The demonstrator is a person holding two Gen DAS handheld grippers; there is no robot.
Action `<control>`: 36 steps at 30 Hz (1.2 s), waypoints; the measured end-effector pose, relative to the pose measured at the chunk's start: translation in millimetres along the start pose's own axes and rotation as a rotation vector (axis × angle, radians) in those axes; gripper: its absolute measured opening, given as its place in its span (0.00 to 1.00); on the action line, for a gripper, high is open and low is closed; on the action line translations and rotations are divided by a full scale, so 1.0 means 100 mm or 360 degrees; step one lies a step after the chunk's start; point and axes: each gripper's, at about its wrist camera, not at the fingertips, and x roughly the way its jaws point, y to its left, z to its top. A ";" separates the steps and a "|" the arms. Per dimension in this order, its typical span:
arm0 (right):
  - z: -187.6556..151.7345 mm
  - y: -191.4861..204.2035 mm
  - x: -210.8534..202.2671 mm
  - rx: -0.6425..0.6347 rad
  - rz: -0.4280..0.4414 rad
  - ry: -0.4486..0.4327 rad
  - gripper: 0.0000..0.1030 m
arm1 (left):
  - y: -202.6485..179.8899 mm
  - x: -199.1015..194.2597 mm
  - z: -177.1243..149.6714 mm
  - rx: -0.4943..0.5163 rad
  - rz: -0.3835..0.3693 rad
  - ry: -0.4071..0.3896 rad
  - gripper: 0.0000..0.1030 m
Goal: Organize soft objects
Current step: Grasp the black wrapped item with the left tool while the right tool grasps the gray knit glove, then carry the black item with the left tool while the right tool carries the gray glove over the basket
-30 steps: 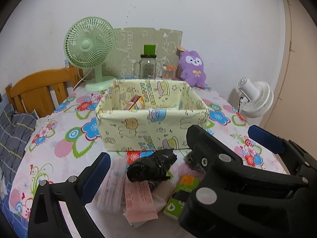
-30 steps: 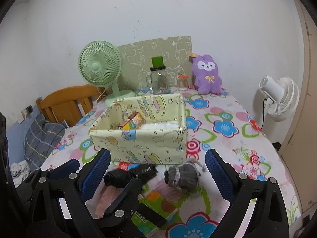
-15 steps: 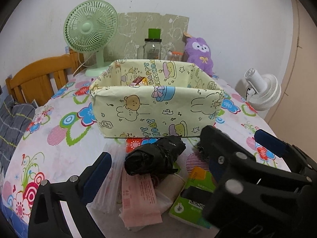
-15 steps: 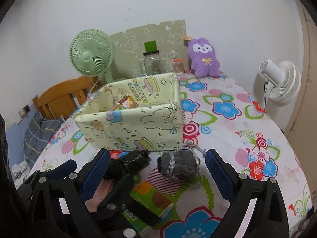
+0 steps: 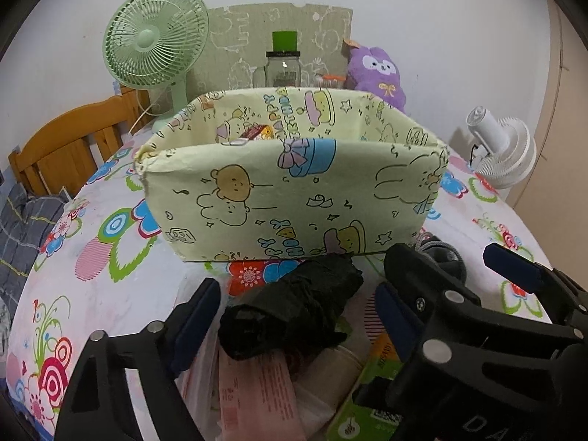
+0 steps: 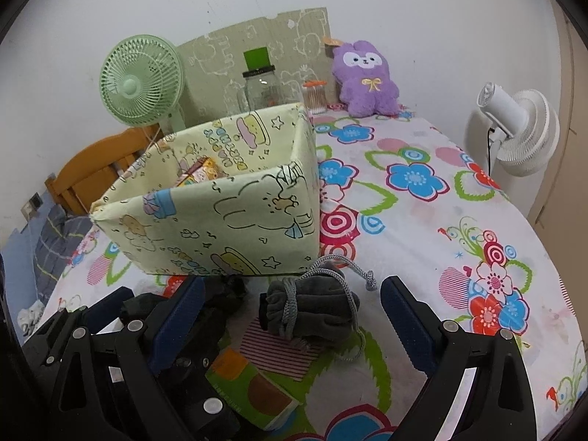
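- Left gripper [image 5: 297,316] astride the black bundle [image 5: 290,308]; jaws lately narrowing, pads apart from it, nothing clenched.
- Right gripper [image 6: 290,316] astride the grey pouch [image 6: 312,308]; jaws wide, released.
- Both soft things on the worktop [image 6: 422,228], just near of the box [image 6: 228,220], bundle left of pouch.

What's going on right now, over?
Left gripper closing around black crumpled bundle, not gripping. Right gripper open around grey drawstring pouch. Nothing blocking.
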 end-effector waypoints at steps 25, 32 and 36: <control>-0.03 -0.14 0.27 0.0180 -0.0007 0.0150 0.62 | -0.03 0.12 0.02 0.0072 -0.0063 0.0065 0.41; -0.02 -0.09 0.18 0.0160 -0.0022 0.0127 0.61 | -0.03 0.03 0.03 0.0071 -0.0068 0.0035 0.39; -0.01 -0.05 0.09 0.0146 -0.0024 0.0097 0.61 | -0.02 -0.03 0.03 0.0061 -0.0044 0.0010 0.38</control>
